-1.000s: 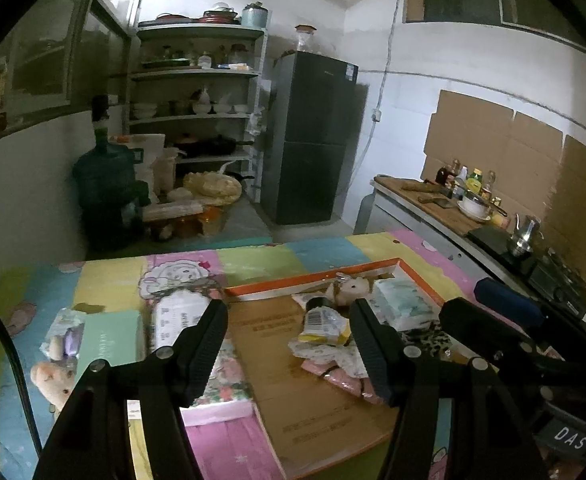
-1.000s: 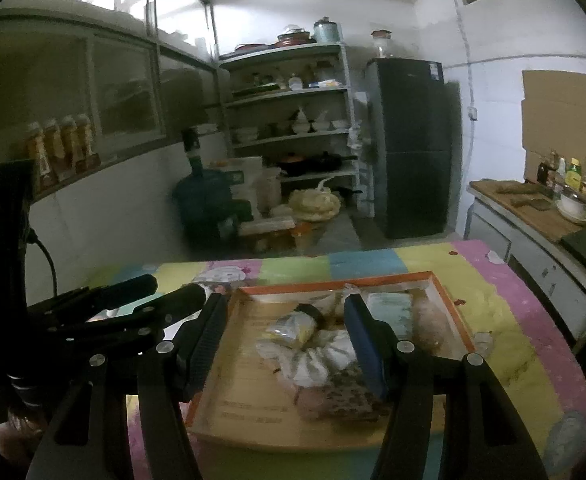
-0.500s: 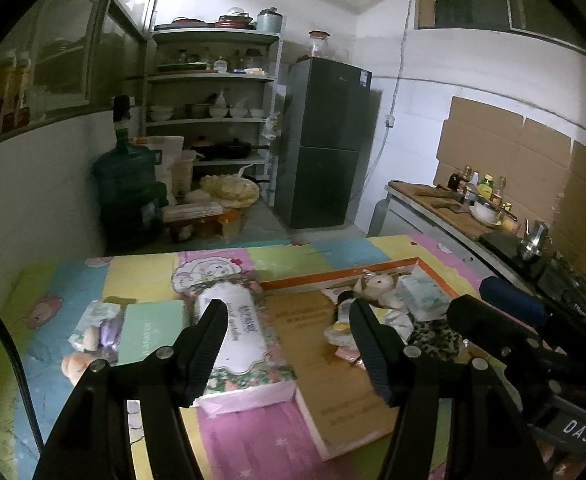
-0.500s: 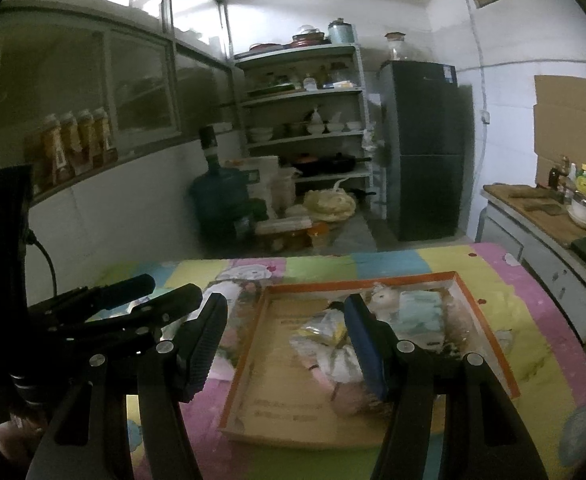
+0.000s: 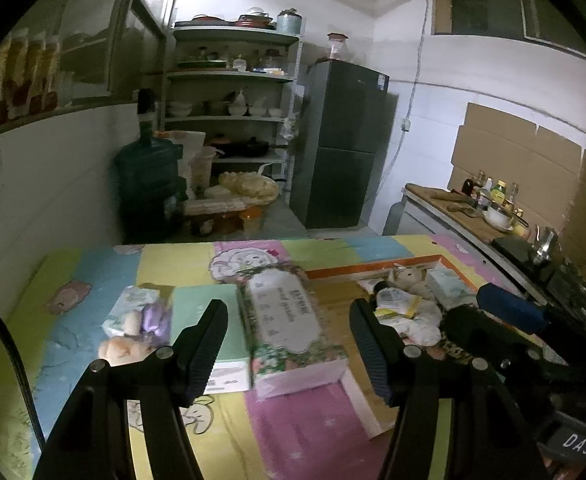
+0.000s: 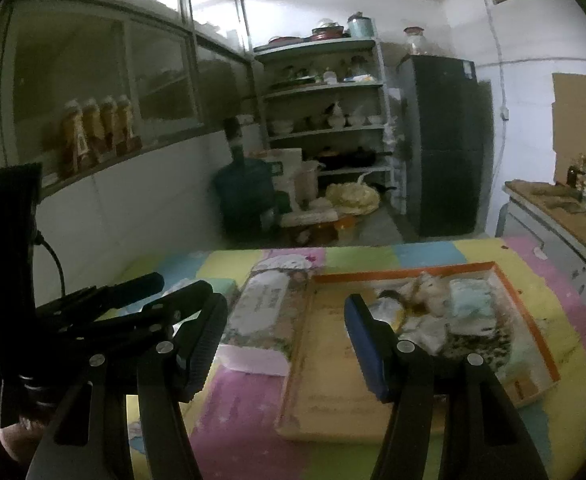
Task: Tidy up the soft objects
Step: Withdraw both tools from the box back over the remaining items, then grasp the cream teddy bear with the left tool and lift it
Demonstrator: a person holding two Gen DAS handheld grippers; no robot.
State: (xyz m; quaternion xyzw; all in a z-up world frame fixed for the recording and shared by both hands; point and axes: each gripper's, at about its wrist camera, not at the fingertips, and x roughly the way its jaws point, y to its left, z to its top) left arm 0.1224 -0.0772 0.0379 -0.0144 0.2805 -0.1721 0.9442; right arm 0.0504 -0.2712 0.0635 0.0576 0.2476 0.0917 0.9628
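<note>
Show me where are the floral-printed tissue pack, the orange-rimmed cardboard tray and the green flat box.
floral-printed tissue pack (image 5: 289, 316): left wrist view, white label on top.
orange-rimmed cardboard tray (image 6: 405, 274): right wrist view, far orange rim.
green flat box (image 5: 191, 304): left wrist view, top face.

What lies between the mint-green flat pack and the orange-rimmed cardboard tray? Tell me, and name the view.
The long floral-printed tissue pack lies between them, lengthwise on the colourful mat: mint-green flat pack on its left, orange-rimmed cardboard tray on its right. The left wrist view shows it best.

Both wrist cameras look forward and slightly downward over a colourful mat (image 5: 301, 432) toward the far shelves (image 6: 325, 92). Both share the orange-rimmed tray (image 6: 533, 332), lower right of each frame.
</note>
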